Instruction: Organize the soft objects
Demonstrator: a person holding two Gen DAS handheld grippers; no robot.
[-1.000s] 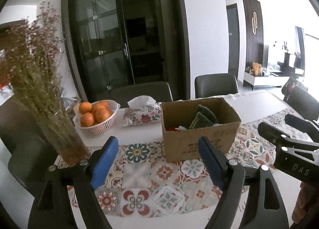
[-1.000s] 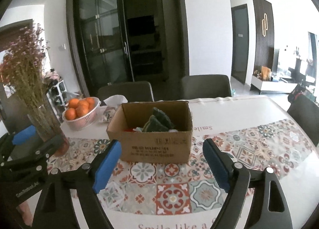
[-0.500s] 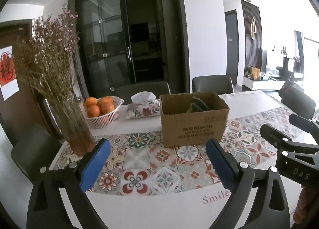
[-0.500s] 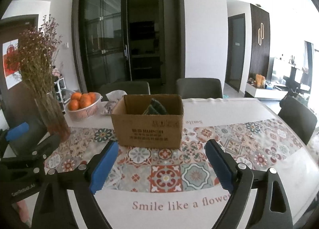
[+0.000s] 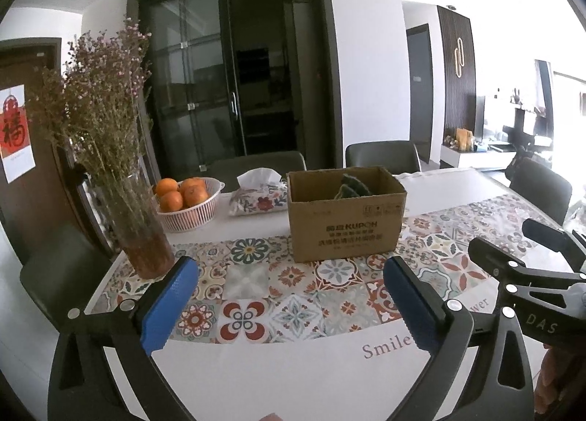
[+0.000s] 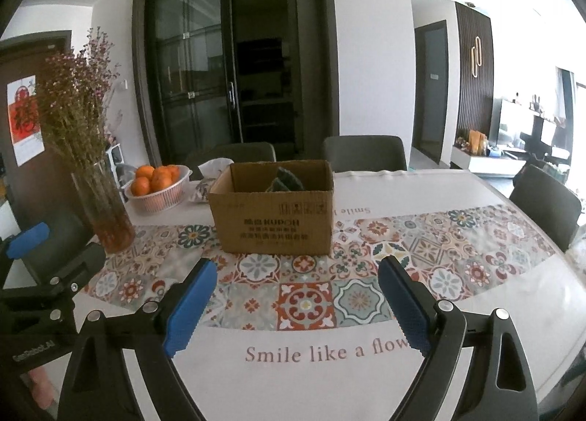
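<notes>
Hanging near the table edge with fingers wide apart and holding nothing, the left gripper and right gripper face the cardboard box, where dark soft things sit, probably put away.

Walls: white; a red poster hangs at the left
Doors: dark-framed glass doors behind the desk; a dark slatted panel at the right
Chairs: dark chairs at the far side; another at the right
Desk: white cloth with a patterned tile band
Light: bright daylight from the right
</notes>
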